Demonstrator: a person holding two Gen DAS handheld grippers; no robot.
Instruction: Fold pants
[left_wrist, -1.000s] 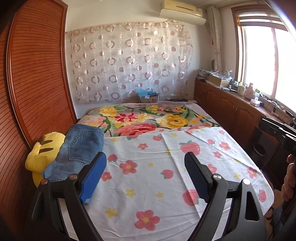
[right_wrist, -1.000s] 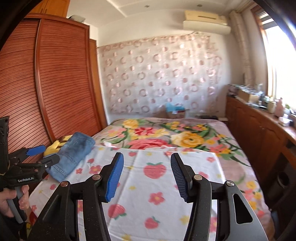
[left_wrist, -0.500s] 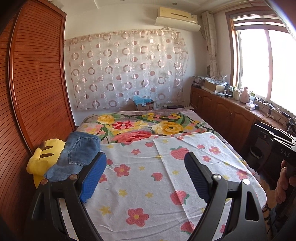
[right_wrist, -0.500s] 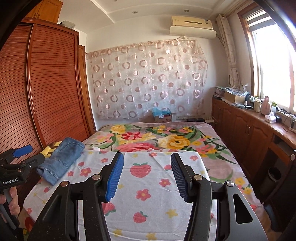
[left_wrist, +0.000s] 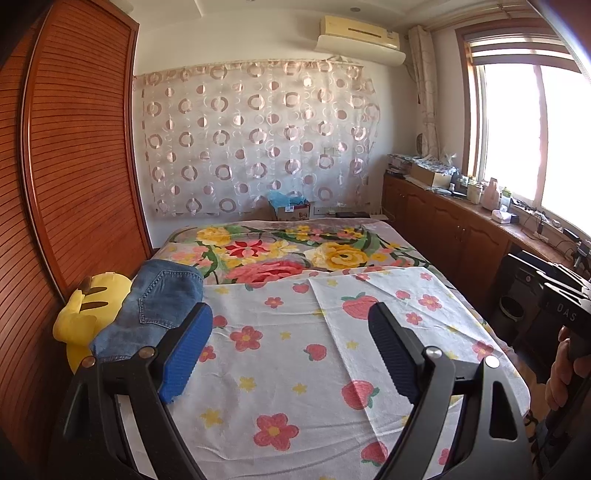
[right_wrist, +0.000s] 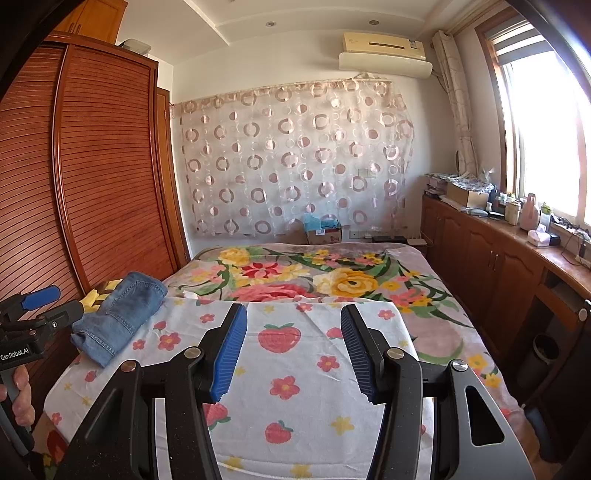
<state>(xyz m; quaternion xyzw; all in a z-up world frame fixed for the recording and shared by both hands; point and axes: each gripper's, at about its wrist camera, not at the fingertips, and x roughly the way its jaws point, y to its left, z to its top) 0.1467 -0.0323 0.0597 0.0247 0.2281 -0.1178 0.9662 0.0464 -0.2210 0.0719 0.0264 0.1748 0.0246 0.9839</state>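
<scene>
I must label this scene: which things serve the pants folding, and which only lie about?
For the job: folded blue jeans; strawberry-print sheet; left gripper, right gripper, both open and empty.

Lying about: yellow plush toy; cardboard box; tissue box.

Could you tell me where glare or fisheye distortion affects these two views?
Left wrist view: the window is blown out white, and the wardrobe bows strongly. Right wrist view: the same window glares, the wardrobe curves; the jeans stay sharp.
</scene>
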